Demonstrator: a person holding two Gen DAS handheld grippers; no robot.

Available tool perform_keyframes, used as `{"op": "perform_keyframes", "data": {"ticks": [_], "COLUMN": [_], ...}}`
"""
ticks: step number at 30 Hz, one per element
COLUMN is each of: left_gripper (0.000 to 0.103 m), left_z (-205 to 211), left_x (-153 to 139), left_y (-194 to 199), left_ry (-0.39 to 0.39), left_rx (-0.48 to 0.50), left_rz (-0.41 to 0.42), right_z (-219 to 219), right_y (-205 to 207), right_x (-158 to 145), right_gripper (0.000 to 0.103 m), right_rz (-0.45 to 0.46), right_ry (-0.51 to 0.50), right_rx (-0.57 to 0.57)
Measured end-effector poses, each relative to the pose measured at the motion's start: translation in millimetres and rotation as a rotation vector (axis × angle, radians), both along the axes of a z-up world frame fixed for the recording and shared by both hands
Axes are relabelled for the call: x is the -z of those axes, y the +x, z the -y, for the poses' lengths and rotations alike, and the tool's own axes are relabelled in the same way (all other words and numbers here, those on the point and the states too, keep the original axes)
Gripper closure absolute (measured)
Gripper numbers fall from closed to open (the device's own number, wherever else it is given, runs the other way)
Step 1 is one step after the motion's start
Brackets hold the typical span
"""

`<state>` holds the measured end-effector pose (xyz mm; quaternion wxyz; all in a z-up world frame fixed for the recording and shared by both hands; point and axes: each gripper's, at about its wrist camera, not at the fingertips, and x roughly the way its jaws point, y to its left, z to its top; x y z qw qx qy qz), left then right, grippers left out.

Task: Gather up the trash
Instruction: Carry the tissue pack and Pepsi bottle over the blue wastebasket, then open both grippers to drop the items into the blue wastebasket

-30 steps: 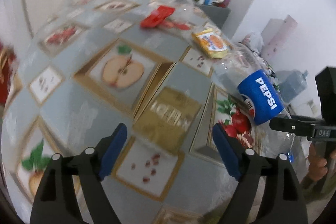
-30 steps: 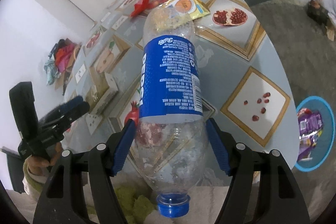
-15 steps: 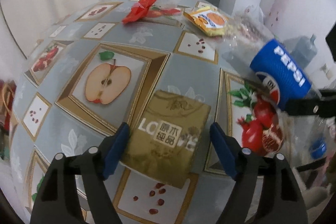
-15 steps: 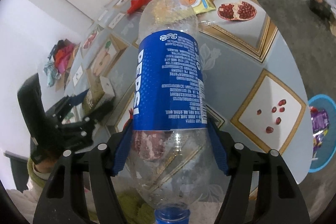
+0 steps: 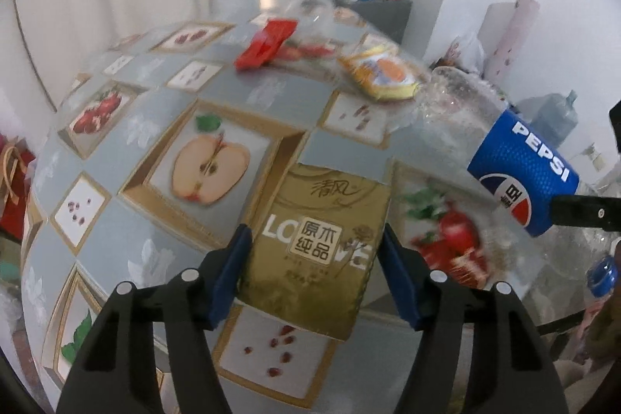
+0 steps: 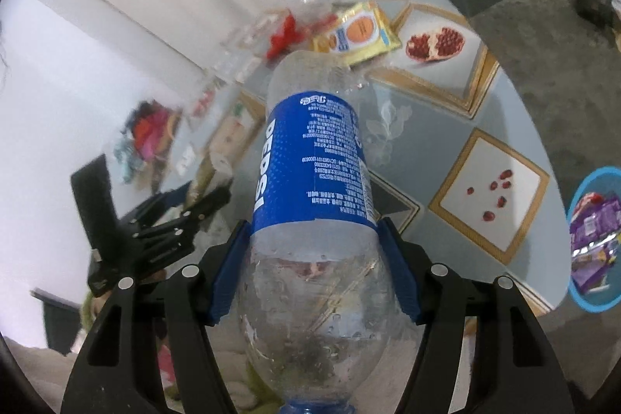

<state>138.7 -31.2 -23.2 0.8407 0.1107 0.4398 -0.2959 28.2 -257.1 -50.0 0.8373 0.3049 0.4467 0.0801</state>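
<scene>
Left gripper [image 5: 314,278] fingers just closing onto gold tissue pack [image 5: 318,247] near counter [image 5: 268,96] edge, right gripper [image 6: 314,270] fingers clamping Pepsi bottle [image 6: 314,181]

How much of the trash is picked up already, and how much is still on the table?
Some wrappers already lie in the blue bin. The right gripper holds the Pepsi bottle. The left gripper has just been closing around the gold tissue pack. Still on the table: the red wrapper and the yellow packet.

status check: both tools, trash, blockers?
Right tool shut on Pepsi bottle. Left tool just closing around gold tissue pack. Wrappers remain on table.
</scene>
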Motion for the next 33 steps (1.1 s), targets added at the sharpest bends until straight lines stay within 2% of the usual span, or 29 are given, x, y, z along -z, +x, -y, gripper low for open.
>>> {"op": "perform_keyframes", "data": {"ticks": [5,9,12,15,20,24,28,29,30,31,33], "left_gripper": [0.039,0.039,0.039,0.039,0.039,0.039,0.038,0.035,0.025,0.022,0.021], "left_z": [35.7,78.0,120.5,171.7,267.2,347.1,416.0,436.4,447.4,462.2,476.0], "left_x": [-32.1,-50.0,-58.2,-56.3,-24.1,15.3,56.5,71.2,80.6,93.3,110.8], "left_y": [-14.6,-26.1,-36.5,-48.7,-61.8,-79.7,-102.3,-108.5,-111.3,-113.9,-115.6], "left_ry": [-0.081,-0.139,-0.175,-0.184,-0.12,-0.016,0.112,0.152,0.167,0.183,0.217], "left_rx": [0.103,0.209,0.31,0.425,0.554,0.642,0.704,0.715,0.719,0.721,0.694], "left_rz": [0.018,0.006,-0.026,-0.077,-0.252,-0.366,-0.383,-0.376,-0.375,-0.369,-0.336], "right_z": [37.8,84.4,124.0,160.5,202.8,225.0,250.8,257.2,264.6,270.7,279.8], "right_y": [-36.9,-80.7,-117.1,-153.8,-197.7,-211.7,-209.2,-208.4,-208.8,-208.7,-209.6], "right_x": [-21.1,-31.6,-24.9,-3.3,55.4,111.8,150.3,159.0,170.4,178.7,194.9], "right_gripper": [0.041,0.041,0.041,0.041,0.041,0.041,0.039,0.039,0.035,0.033,0.032], "right_rz": [0.089,0.129,0.126,0.081,-0.053,-0.153,-0.175,-0.177,-0.201,-0.223,-0.267], "right_ry": [0.055,0.036,0.071,0.113,0.186,0.298,0.361,0.362,0.345,0.312,0.269], "right_rx": [0.096,0.25,0.38,0.521,0.721,0.823,0.879,0.896,0.937,0.969,1.013]}}
